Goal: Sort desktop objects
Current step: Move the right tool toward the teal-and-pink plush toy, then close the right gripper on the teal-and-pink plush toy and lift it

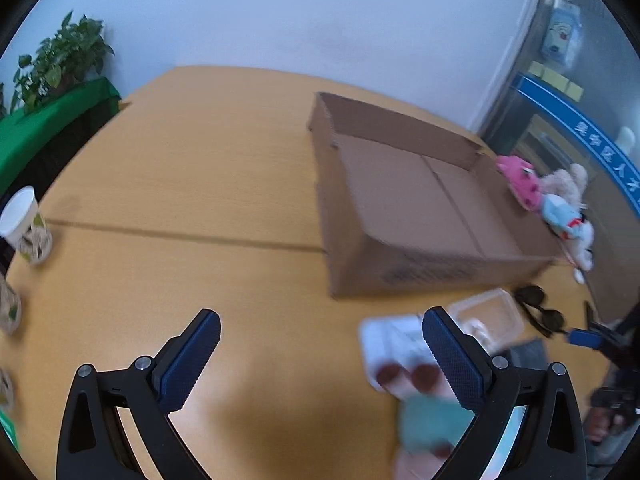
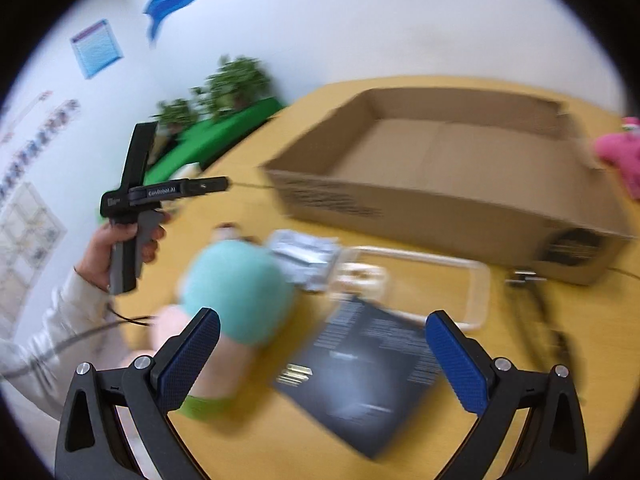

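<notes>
Left tongs (image 1: 320, 356) stand wide apart over bare tabletop (image 1: 192, 184), nothing between the blue pads; right tongs (image 2: 322, 354) likewise wide apart and empty. Nearest under the right tongs: a dark printed booklet (image 2: 368, 380) lying flat, and just left of it a plush toy with a teal cap (image 2: 238, 288), resting on the tabletop; heavy motion blur in this view. In the left wrist view the same teal plush (image 1: 432, 420) sits low, beside the right finger, with a white packet (image 1: 394, 344) touching or overlapping it, cannot tell which. Behind the booklet lies a clear plastic tray (image 2: 424, 284), and beside it a crumpled silvery packet (image 2: 304, 260). Black sunglasses (image 1: 538, 310) lie just right of the tray, near the front corner of the box. Further back, an open shallow cardboard box (image 1: 420, 216) sits on the tabletop; its interior shows only its bottom flaps. Against the box's far right side a pile of plush toys: pink (image 1: 520, 180), beige, light blue. At the left edge of the tabletop, a white paper cup (image 1: 26, 224) stands upright. The person's left hand (image 2: 120, 248) grips the handle of the left device, raised off to the left. Farthest: potted plants (image 1: 60, 60) on a green cloth, against the white wall.
</notes>
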### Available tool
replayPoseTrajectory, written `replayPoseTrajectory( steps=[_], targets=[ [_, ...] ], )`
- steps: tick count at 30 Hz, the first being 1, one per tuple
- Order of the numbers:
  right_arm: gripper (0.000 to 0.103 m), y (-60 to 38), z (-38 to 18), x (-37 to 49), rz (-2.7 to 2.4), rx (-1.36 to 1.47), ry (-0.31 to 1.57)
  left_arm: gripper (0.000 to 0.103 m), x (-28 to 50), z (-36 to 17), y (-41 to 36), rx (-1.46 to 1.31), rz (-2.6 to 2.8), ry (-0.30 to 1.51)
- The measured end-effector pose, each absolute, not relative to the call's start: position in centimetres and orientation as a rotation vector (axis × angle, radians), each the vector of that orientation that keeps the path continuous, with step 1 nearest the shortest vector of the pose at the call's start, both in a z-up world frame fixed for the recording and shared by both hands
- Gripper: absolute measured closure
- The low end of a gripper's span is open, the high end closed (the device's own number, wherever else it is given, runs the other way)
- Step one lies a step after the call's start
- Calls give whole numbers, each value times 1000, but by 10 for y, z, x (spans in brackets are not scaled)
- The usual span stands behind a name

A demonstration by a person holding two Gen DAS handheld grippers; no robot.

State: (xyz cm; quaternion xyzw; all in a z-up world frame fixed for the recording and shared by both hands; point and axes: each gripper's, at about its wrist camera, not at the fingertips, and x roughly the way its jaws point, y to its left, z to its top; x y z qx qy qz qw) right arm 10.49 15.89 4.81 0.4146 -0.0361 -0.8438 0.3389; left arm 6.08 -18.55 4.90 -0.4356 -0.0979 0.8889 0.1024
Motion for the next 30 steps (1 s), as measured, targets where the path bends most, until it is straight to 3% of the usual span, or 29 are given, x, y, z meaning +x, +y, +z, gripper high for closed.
replayPoseTrajectory(
  steps=[10, 13, 17, 20, 24, 30],
  targets=[
    [0, 94, 34, 73, -1983, 1239, -223, 3, 153, 24, -135, -1456, 2264, -432],
    [1, 70, 23, 69, -1927, 1303, -181, 16, 161, 8, -119, -1512, 2187, -455],
    [2, 42, 2, 81, -1898, 1355, -55, 21, 163, -9, -109, -1527, 2124, -499],
    [6, 39, -9, 88, -1911, 1338, -52, 30, 163, -6, -110, -1508, 2131, -505],
    [20, 45, 2, 95, -1947, 1280, -60, 37, 163, 14, -94, -1478, 2193, -394],
    [25, 82, 88, 85, -2132, 975, -123, 38, 134, 116, -72, -1144, 2321, -228]
  ],
)
